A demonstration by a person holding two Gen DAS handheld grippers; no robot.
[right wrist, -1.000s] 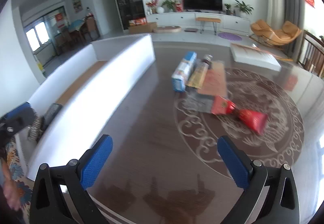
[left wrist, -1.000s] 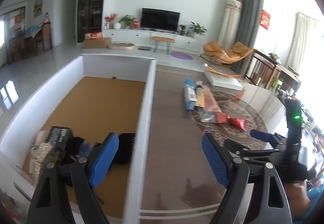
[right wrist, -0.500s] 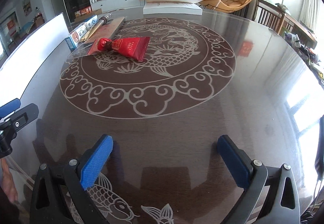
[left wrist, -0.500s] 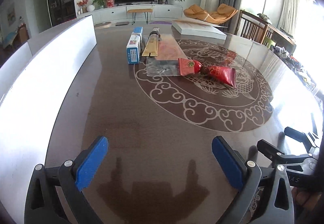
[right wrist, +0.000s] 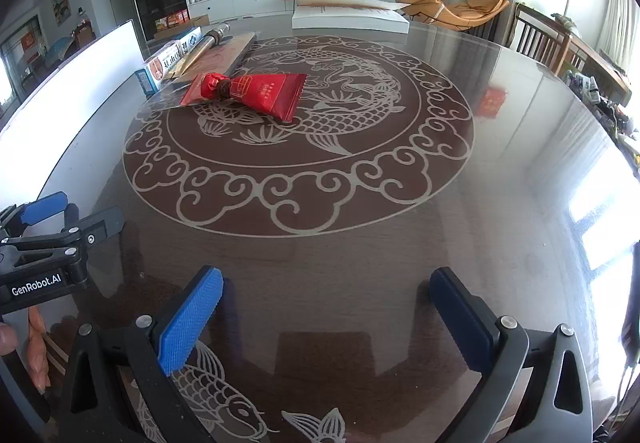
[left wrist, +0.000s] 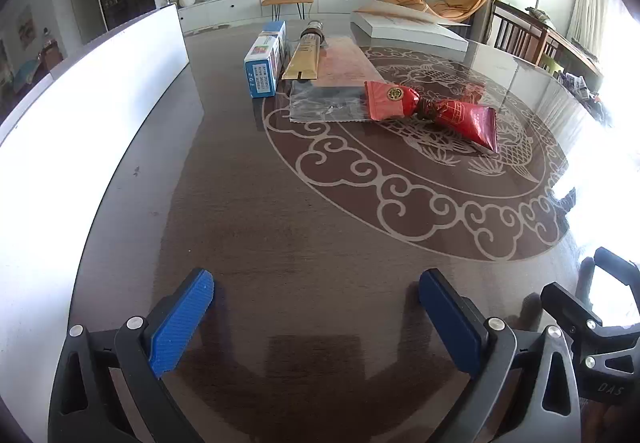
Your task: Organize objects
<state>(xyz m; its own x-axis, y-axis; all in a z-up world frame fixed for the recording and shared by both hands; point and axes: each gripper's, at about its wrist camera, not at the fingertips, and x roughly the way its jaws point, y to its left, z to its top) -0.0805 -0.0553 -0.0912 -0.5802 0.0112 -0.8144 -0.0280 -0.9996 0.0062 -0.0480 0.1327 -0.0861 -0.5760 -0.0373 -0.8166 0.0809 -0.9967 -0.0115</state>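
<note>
A red twisted packet (left wrist: 436, 107) (right wrist: 252, 93) lies on the dark round table (left wrist: 304, 235), beside a clear flat bag with an orange sheet (left wrist: 340, 83), a gold tube (left wrist: 305, 57) and a blue-and-white box (left wrist: 266, 61) (right wrist: 168, 61). My left gripper (left wrist: 316, 307) is open and empty, low over the near table, well short of them. My right gripper (right wrist: 326, 307) is open and empty, to the right of the left one, which also shows in the right wrist view (right wrist: 60, 227).
A long white bin wall (left wrist: 80, 115) (right wrist: 76, 83) runs along the table's left side. A flat white box (left wrist: 408, 29) (right wrist: 350, 19) lies at the far edge. Wooden chairs (left wrist: 528, 39) stand at the right.
Both grippers have swung from the white bin toward the table's middle and settled low near the front edge. The left view no longer looks into the bin. Both stay open.
</note>
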